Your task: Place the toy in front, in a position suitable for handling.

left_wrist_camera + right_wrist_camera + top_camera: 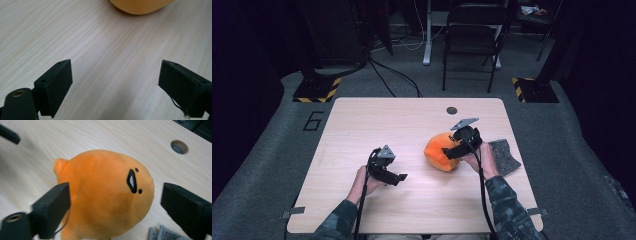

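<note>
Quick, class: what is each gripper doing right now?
Left gripper: open, nothing between its jaws.
Right gripper: open, jaws either side of the orange plush toy, not pressing it.

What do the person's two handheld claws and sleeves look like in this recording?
Both are black. The left claw and the right claw each carry a grey three-cornered plate on top and trail a black cable back along the forearm. In the gripper views the fingers are blocky, flat-faced black pads with small screw holes, and a brass-coloured insert sits at the lower left. The sleeves are dark camouflage.
</note>
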{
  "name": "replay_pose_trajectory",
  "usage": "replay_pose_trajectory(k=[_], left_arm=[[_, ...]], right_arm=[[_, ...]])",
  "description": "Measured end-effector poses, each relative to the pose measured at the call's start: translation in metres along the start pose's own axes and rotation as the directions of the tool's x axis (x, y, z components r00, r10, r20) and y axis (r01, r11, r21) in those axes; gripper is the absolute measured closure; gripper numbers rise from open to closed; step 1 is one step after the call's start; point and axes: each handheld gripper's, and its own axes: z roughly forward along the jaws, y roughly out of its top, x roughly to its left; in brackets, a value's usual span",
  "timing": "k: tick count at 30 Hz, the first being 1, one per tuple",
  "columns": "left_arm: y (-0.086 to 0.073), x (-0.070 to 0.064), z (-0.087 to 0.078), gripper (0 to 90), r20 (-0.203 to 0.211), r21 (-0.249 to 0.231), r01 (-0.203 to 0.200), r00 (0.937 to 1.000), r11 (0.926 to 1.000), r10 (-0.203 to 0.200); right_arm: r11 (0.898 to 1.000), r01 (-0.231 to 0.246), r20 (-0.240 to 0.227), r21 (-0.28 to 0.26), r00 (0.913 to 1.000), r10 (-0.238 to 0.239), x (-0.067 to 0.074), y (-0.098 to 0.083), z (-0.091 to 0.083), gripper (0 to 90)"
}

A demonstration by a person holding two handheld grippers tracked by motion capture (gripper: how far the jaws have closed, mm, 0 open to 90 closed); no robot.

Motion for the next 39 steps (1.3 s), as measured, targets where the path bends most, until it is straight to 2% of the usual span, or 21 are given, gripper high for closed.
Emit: replay_pose_trajectory(k=[2, 5, 7, 10, 11, 14, 16, 17, 20, 22, 25, 27, 32, 33, 37, 39], left_arm=[[0.000, 0.000, 0.000, 11.5, 0.000, 0.000, -0.001, 1.0000, 1.0000, 0.001], [0.000, 0.000, 0.001, 11.5, -0.009, -0.005, -0.001, 1.0000, 1.0000, 0.001], [0.000, 0.000, 0.001, 11.5, -0.007, -0.007, -0.001, 1.0000, 1.0000, 0.001], [0.000, 0.000, 0.001, 11.5, -0.009, -0.007, -0.001, 1.0000, 1.0000, 0.001], [0.000, 0.000, 0.001, 11.5, -0.008, -0.006, -0.002, 1.0000, 1.0000, 0.002], [0.000, 0.001, 0.001, 12.0, 0.006, 0.003, 0.000, 1.0000, 1.0000, 0.000], [-0.001, 0.000, 0.002, 12.3, 0.004, 0.001, 0.001, 1.0000, 1.0000, -0.001], [-0.001, 0.000, 0.002, 12.3, 0.005, 0.001, 0.001, 1.0000, 1.0000, -0.001], [-0.001, 0.000, 0.002, 12.6, 0.004, 0.000, -0.001, 1.0000, 1.0000, 0.001], [0.000, 0.000, 0.002, 12.7, 0.003, 0.005, -0.003, 1.0000, 1.0000, 0.002], [0.000, 0.000, 0.002, 12.8, 0.002, 0.006, -0.001, 1.0000, 1.0000, 0.001], [-0.001, 0.001, 0.002, 12.8, 0.010, 0.007, -0.001, 0.9999, 1.0000, 0.001], [-0.001, 0.002, 0.002, 12.8, 0.001, -0.001, 0.005, 1.0000, 1.0000, -0.005], [-0.001, 0.002, 0.002, 12.8, 0.001, -0.002, 0.006, 1.0000, 1.0000, -0.006], [-0.001, 0.002, 0.002, 12.8, 0.002, 0.001, 0.009, 1.0000, 1.0000, -0.009], [-0.001, 0.002, 0.002, 12.8, 0.003, 0.003, 0.009, 1.0000, 1.0000, -0.009]], right_arm=[[0.999, 0.045, -0.029, 0.005, 0.9986, -0.045, -0.006, 0.002, -0.001, 0.0], [0.996, 0.094, -0.084, 0.014, 0.9922, -0.092, -0.014, 0.004, 0.003, 0.0], [0.993, 0.110, -0.104, 0.038, 0.9890, -0.105, -0.017, 0.004, 0.009, 0.0], [0.991, 0.125, -0.135, 0.057, 0.9840, -0.116, -0.019, 0.002, 0.020, 5.0], [0.989, 0.135, -0.150, 0.057, 0.9807, -0.125, -0.018, 0.001, 0.024, 9.1], [0.987, 0.141, -0.162, 0.072, 0.9785, -0.128, -0.015, 0.000, 0.033, 25.5], [0.987, 0.141, -0.158, 0.071, 0.9790, -0.128, -0.013, -0.001, 0.036, 32.9], [0.983, 0.165, -0.154, 0.079, 0.9764, -0.151, -0.012, -0.002, 0.037, 39.5], [0.983, 0.169, -0.149, 0.068, 0.9761, -0.158, -0.008, -0.007, 0.040, 53.9], [0.990, 0.134, -0.139, 0.052, 0.9823, -0.125, -0.005, -0.010, 0.040, 61.6], [0.993, 0.105, -0.113, 0.045, 0.9886, -0.099, -0.003, -0.010, 0.035, 66.9], [0.995, 0.091, -0.089, 0.045, 0.9923, -0.086, 0.001, -0.007, 0.029, 67.8], [0.998, 0.051, -0.039, 0.027, 0.9980, -0.050, 0.007, 0.000, 0.012, 67.7], [1.000, 0.014, -0.020, 0.018, 0.9997, -0.014, 0.009, 0.002, 0.006, 67.6], [0.998, -0.060, 0.025, -0.007, 0.9979, 0.060, 0.012, 0.007, -0.009, 67.1], [0.994, -0.103, 0.056, -0.020, 0.9930, 0.104, 0.014, 0.010, -0.015, 67.0]])
